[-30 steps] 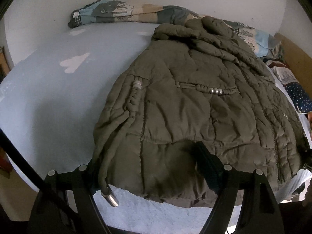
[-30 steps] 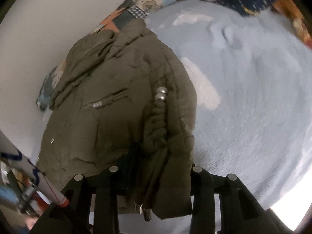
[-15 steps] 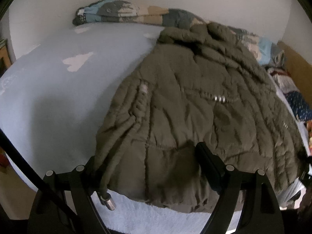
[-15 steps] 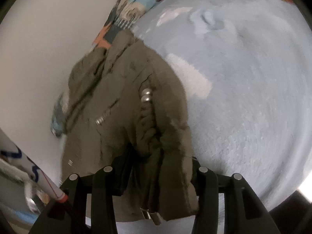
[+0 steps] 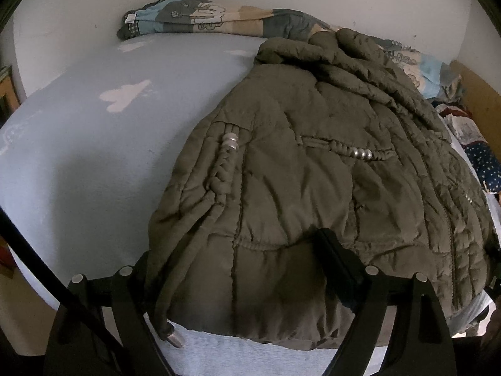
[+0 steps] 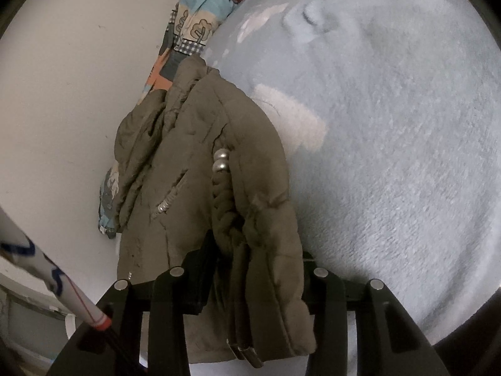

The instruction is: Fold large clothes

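Two claws sit at the near hem of the jacket (image 5: 313, 172), which lies spread on the bed (image 5: 94, 163), filling centre and right of the left view, hood end up by the quilt (image 5: 194, 15) at top. Main change: the left claw (image 5: 235, 247) has just been opening wider, w/ the hem between its jaws. The cloth sags flat onto the bed and the pads don't look to pinch it, so I read it as released or nearly so, tho one finger is hidden under fabric. The cord tip (image 5: 173, 340) hangs at lower left, about where it was a sec ago. The right claw (image 6: 256, 250) has just nipped in a bit and is clenched on a thick bunched fold of the side edge, bottom centre of its view. That view has also rolled some vs a sec ago. Meaning, prob: one fold of the side looks laid, left corner let go, right still needs placing, then a re-grip for the next fold. Not done yet.
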A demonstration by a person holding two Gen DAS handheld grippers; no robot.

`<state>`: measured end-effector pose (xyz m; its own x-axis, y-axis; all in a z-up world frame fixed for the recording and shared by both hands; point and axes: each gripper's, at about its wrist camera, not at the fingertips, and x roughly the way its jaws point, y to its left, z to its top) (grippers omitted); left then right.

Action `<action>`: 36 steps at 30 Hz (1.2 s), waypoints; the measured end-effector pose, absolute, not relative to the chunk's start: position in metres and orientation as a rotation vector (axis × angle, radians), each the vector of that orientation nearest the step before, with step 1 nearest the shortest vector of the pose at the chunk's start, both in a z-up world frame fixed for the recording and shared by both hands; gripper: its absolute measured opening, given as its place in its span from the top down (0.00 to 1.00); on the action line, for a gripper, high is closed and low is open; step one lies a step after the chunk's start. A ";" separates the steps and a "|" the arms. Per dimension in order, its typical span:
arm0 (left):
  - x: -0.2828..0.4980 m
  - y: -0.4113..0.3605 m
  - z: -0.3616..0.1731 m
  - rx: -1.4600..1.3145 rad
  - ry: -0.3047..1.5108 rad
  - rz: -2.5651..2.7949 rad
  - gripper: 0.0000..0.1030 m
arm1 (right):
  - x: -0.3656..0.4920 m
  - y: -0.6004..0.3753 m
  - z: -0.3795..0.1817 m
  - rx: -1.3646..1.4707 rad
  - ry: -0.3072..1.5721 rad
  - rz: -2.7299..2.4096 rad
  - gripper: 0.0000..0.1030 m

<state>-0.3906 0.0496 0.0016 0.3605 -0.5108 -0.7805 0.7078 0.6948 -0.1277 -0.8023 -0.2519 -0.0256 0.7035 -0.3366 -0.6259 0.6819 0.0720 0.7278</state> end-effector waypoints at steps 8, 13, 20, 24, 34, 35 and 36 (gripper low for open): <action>-0.389 0.043 0.001 0.288 0.913 -0.778 0.09 | -0.800 -0.254 -0.026 1.290 0.315 -0.760 0.45; -0.388 0.044 0.005 0.264 0.911 -0.807 0.26 | -0.796 -0.251 -0.024 1.245 0.357 -0.796 0.60; -0.394 0.051 0.025 0.227 0.855 -0.829 0.65 | -0.795 -0.246 -0.011 1.172 0.338 -0.774 0.79; -0.399 0.053 0.032 0.224 0.819 -0.843 0.70 | -0.795 -0.243 -0.001 1.130 0.314 -0.761 0.81; -0.411 0.056 0.051 0.245 0.723 -0.877 0.75 | -0.795 -0.234 0.022 1.046 0.268 -0.728 0.83; -0.412 0.058 0.052 0.245 0.719 -0.878 0.75 | -0.796 -0.233 0.024 1.047 0.259 -0.721 0.84; -0.413 0.059 0.055 0.242 0.714 -0.882 0.75 | -0.797 -0.233 0.026 1.045 0.252 -0.717 0.84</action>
<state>-0.4130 0.0594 0.0546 0.4250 -0.6202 -0.6594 0.7741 0.6266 -0.0903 -0.7970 -0.2333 0.0263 0.7495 -0.4187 -0.5128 0.6476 0.3028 0.6992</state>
